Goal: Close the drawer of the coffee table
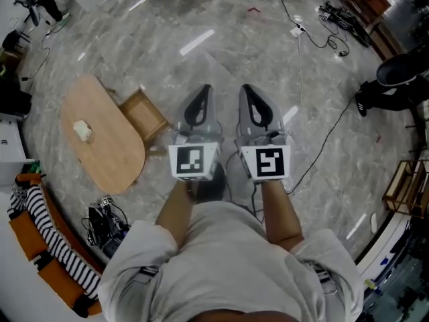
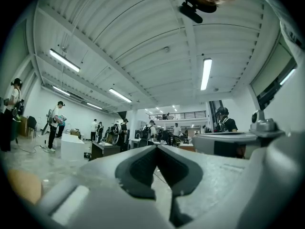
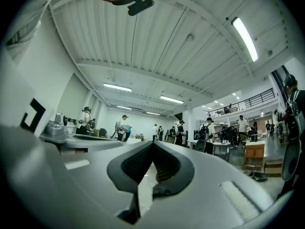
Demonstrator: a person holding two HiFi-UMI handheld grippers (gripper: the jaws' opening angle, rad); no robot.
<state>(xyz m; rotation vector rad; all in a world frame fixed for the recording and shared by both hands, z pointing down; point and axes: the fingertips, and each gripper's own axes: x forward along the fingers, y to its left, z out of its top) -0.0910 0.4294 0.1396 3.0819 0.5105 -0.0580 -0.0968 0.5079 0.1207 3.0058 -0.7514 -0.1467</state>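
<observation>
A light wooden oval coffee table (image 1: 100, 136) stands on the floor at the left of the head view. Its drawer (image 1: 144, 115) is pulled out toward the right. A small pale object (image 1: 82, 131) lies on the tabletop. My left gripper (image 1: 205, 90) and right gripper (image 1: 245, 89) are side by side at the centre, held level above the floor, to the right of the drawer and apart from it. Both are shut with nothing between the jaws. In the left gripper view (image 2: 156, 148) and the right gripper view (image 3: 152, 143) the tips meet and only the room lies beyond.
Black cables (image 1: 320, 35) run across the grey marble floor at the upper right. A striped and orange seat (image 1: 43, 237) stands at the lower left, beside dark gear (image 1: 104, 223). A person's dark shoe (image 1: 375, 96) is at the right. Several people stand far off in the gripper views.
</observation>
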